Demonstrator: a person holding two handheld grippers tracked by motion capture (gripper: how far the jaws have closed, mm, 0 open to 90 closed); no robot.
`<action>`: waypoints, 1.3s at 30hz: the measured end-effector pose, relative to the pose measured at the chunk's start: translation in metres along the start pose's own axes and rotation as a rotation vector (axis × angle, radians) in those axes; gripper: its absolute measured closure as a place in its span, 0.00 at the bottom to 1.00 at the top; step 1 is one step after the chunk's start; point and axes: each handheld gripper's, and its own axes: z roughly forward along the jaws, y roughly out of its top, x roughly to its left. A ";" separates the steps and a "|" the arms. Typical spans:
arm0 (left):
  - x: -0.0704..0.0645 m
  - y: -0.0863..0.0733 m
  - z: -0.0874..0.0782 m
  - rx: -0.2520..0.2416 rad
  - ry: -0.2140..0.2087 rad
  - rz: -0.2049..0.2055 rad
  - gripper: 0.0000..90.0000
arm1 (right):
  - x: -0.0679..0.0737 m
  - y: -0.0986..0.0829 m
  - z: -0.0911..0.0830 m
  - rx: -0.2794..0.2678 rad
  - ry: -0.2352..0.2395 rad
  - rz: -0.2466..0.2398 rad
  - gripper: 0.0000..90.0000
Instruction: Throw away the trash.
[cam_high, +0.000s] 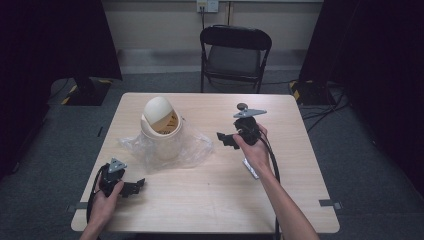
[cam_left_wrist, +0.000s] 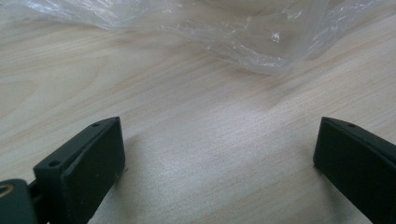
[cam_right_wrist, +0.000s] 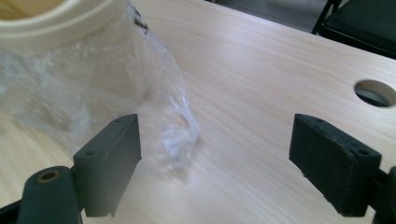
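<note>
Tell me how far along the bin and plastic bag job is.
Done: the cream bin already stands on the clear plastic bag. In hand: nothing; the left gripper and right gripper hover open beside the bag. Left: gripping it; neither touches it.

cream bin (cam_high: 161, 125) upright, inside clear bag (cam_high: 195, 147)
</note>
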 end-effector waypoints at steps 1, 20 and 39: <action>0.000 0.000 0.000 0.000 0.000 0.000 0.02 | -0.002 -0.004 -0.002 0.003 -0.005 0.002 0.18; 0.000 0.000 0.000 0.000 0.001 0.000 0.02 | -0.029 -0.087 -0.039 0.075 -0.050 0.068 0.19; 0.000 0.000 0.000 0.000 0.001 0.000 0.02 | -0.034 -0.137 -0.041 0.136 -0.082 0.088 0.23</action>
